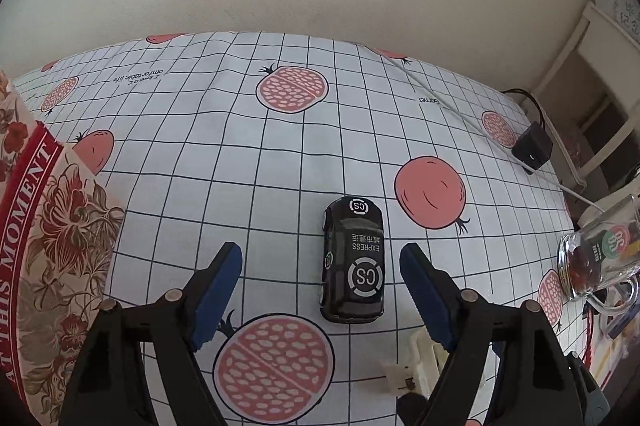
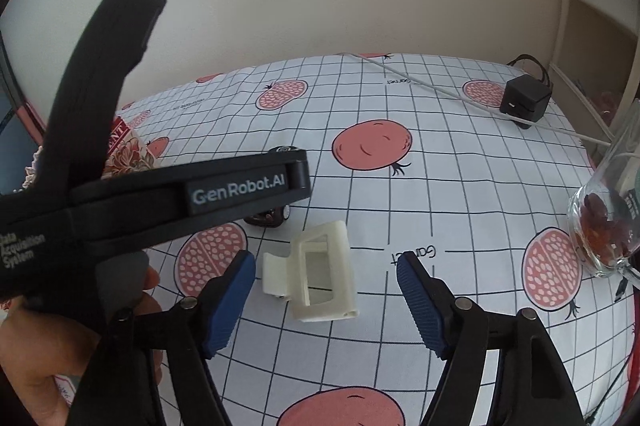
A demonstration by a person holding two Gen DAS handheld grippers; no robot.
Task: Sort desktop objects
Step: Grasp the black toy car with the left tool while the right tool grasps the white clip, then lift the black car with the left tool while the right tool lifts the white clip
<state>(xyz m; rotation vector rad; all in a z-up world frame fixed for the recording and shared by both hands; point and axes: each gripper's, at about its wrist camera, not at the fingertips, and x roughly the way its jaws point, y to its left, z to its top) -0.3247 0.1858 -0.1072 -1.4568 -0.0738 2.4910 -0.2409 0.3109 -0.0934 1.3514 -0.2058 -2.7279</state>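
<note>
A black toy car point(image 1: 353, 260) with white "CS EXPRESS" print lies on the pomegranate-print tablecloth. My left gripper point(image 1: 320, 262) is open and empty, its blue pads either side of the car, which lies nearer the right pad. A cream plastic hair clip point(image 2: 318, 276) lies on the cloth between the open blue pads of my right gripper point(image 2: 326, 268), which is empty. Part of the clip shows in the left wrist view point(image 1: 416, 362) by the right finger. The left gripper's black body point(image 2: 160, 194) hides most of the car point(image 2: 272, 218) in the right wrist view.
A floral box with a red band point(image 1: 44, 234) stands at the left. A glass mug with small items point(image 1: 600, 258) stands at the right edge, also in the right wrist view point(image 2: 608, 218). A black charger cube point(image 2: 524, 98) with white cable lies at the far right.
</note>
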